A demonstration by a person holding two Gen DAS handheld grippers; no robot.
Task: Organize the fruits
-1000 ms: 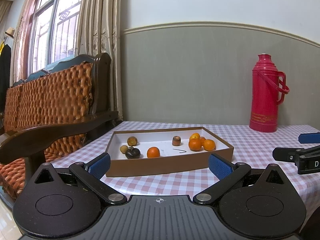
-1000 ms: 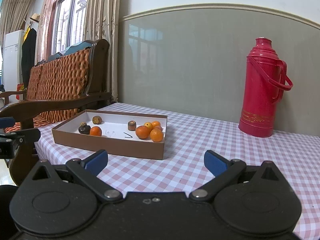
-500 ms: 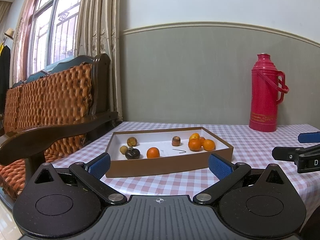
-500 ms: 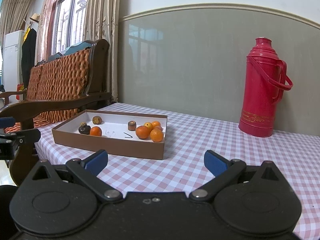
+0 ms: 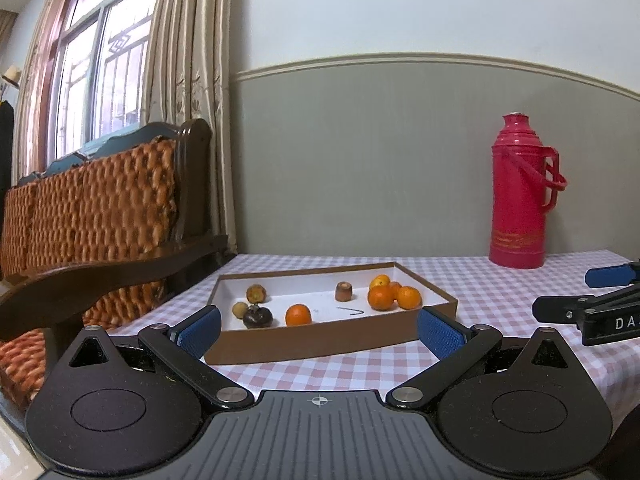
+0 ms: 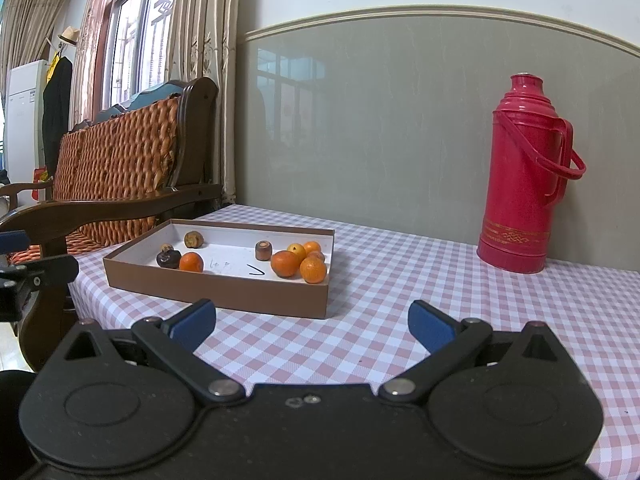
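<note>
On the checkered worktop (image 6: 400, 280) sat a fruit box (image 6: 224, 292); left tongs (image 5: 318, 330) and right tongs (image 6: 312, 326) both spread, empty.

I see glossy red plastic on the thermos (image 6: 522, 184), matt brown cardboard on the tray (image 6: 224, 292), smooth checked vinyl cloth (image 6: 440, 276) on the table, polished dark wood on the sofa arm (image 6: 120, 210).
</note>
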